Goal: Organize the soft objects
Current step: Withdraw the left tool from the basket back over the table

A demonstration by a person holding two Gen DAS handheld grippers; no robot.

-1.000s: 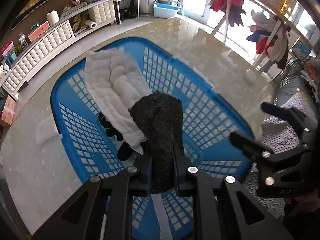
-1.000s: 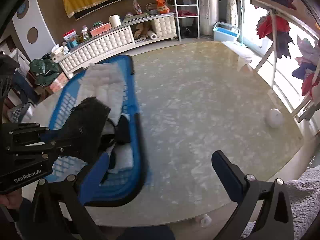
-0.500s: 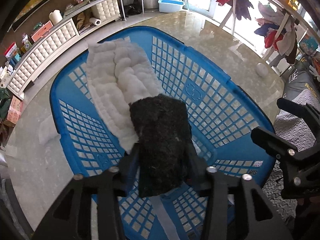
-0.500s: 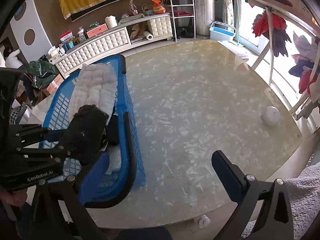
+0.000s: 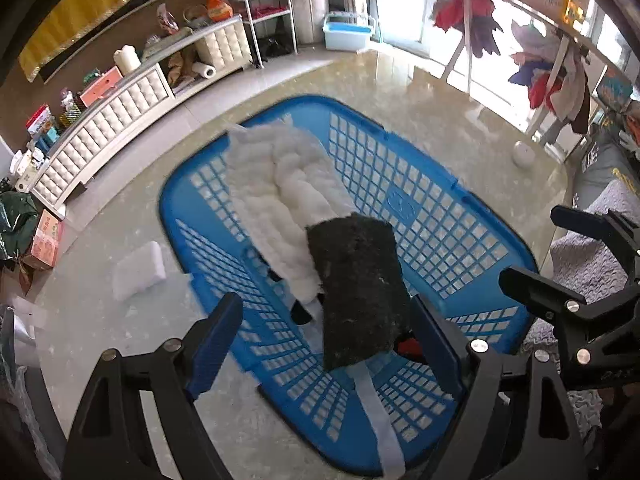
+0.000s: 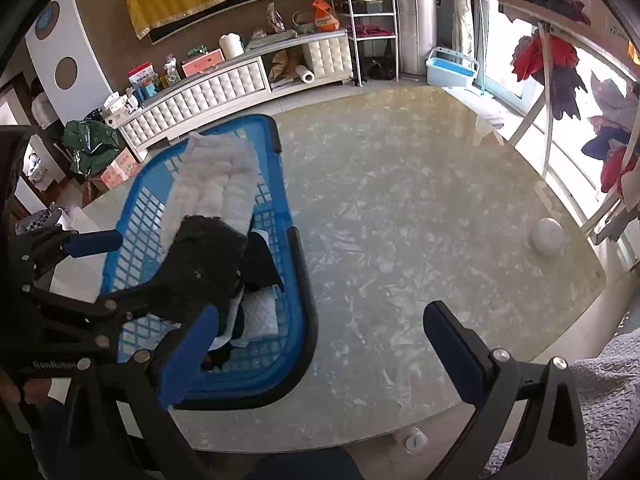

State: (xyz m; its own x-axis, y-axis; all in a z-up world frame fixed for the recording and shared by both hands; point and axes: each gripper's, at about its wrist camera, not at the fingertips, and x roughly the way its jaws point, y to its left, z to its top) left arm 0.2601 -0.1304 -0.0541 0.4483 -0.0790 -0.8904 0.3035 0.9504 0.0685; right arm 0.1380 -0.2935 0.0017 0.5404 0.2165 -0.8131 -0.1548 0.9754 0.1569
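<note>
Your left gripper [image 5: 324, 336] stands spread, gripping nothing; the black pad [image 5: 356, 288] lies against one finger, over the white cloth [image 5: 280, 196] in the basket [image 5: 440, 216]; withdrawing may drag it out; right gripper [image 6: 320, 344] gapes, empty.

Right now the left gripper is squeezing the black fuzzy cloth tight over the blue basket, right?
Not quite. The left gripper is open over the blue basket: the left wrist view shows its fingers spread wide, with the black fuzzy cloth loose between them, no longer squeezed.
</note>
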